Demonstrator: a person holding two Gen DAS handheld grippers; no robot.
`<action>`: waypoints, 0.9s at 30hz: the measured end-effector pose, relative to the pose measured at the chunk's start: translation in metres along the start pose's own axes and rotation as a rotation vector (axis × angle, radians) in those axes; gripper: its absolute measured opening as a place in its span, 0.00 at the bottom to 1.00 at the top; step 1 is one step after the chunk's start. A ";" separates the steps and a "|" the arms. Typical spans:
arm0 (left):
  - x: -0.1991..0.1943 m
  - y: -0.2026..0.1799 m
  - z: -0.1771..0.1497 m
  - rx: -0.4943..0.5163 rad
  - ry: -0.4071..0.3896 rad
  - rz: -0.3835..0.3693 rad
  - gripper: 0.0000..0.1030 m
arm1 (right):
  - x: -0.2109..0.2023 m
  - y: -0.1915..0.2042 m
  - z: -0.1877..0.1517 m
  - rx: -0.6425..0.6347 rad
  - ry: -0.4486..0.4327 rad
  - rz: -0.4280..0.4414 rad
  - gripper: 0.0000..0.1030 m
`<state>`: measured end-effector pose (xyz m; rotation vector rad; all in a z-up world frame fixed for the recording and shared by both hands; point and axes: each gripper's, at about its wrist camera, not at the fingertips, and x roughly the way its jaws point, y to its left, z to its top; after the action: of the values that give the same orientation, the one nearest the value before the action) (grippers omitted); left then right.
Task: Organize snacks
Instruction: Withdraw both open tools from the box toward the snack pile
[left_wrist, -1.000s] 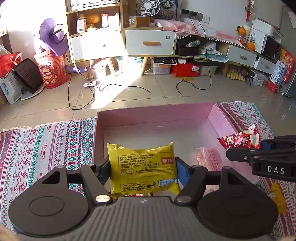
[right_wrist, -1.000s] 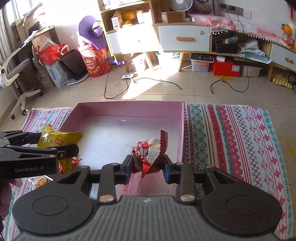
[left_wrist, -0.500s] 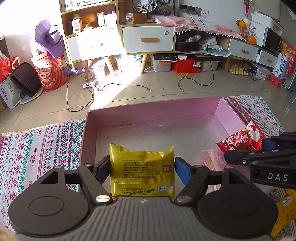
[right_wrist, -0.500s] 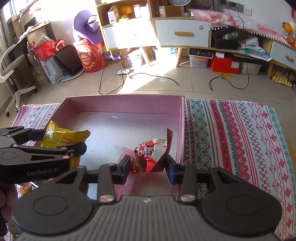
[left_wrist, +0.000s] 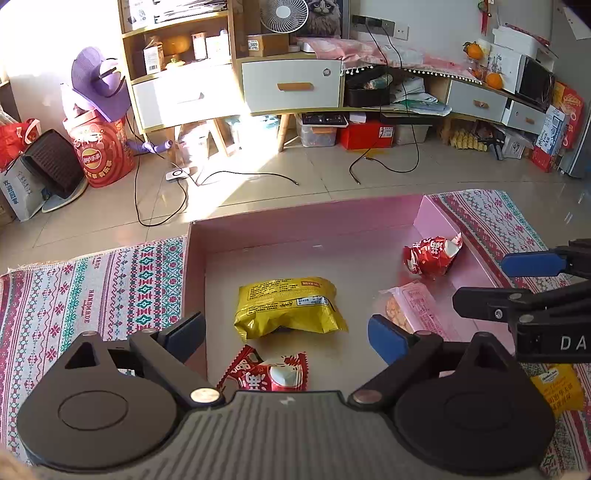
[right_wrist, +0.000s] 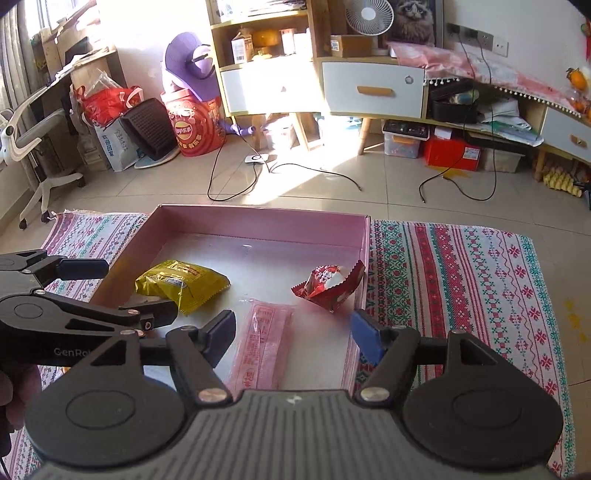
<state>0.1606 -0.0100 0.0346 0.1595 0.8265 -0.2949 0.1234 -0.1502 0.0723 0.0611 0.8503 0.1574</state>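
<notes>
Shallow pink cardboard box (left_wrist: 436, 218), open-topped, on a patterned woven rug (left_wrist: 92, 291): within it, a yellow foil snack bag (left_wrist: 288, 306) lying flat at the centre, a pale pink clear-wrapped biscuit pack (right_wrist: 264, 339) beside that, a red crinkled snack packet (right_wrist: 328, 286) against the right wall, a second red packet (left_wrist: 269, 374) at the near edge. Left gripper (left_wrist: 284, 332) and right gripper (right_wrist: 291, 330) both hang over the box, jaws just opened, apart, nothing between them. Step judged: release done; next calls for fetching the yellow packet (left_wrist: 557, 387) lying outside the box's right wall.
</notes>
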 end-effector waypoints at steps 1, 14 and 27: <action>-0.003 0.001 -0.001 0.000 -0.002 0.000 0.96 | -0.003 0.000 -0.001 -0.004 -0.005 0.001 0.67; -0.046 0.009 -0.025 -0.006 -0.016 -0.007 1.00 | -0.033 0.014 -0.014 -0.031 -0.004 0.006 0.75; -0.074 0.014 -0.051 -0.004 0.018 -0.027 1.00 | -0.053 0.032 -0.038 -0.068 0.052 0.006 0.81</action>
<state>0.0821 0.0306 0.0560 0.1474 0.8478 -0.3178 0.0568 -0.1274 0.0901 -0.0042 0.8957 0.1946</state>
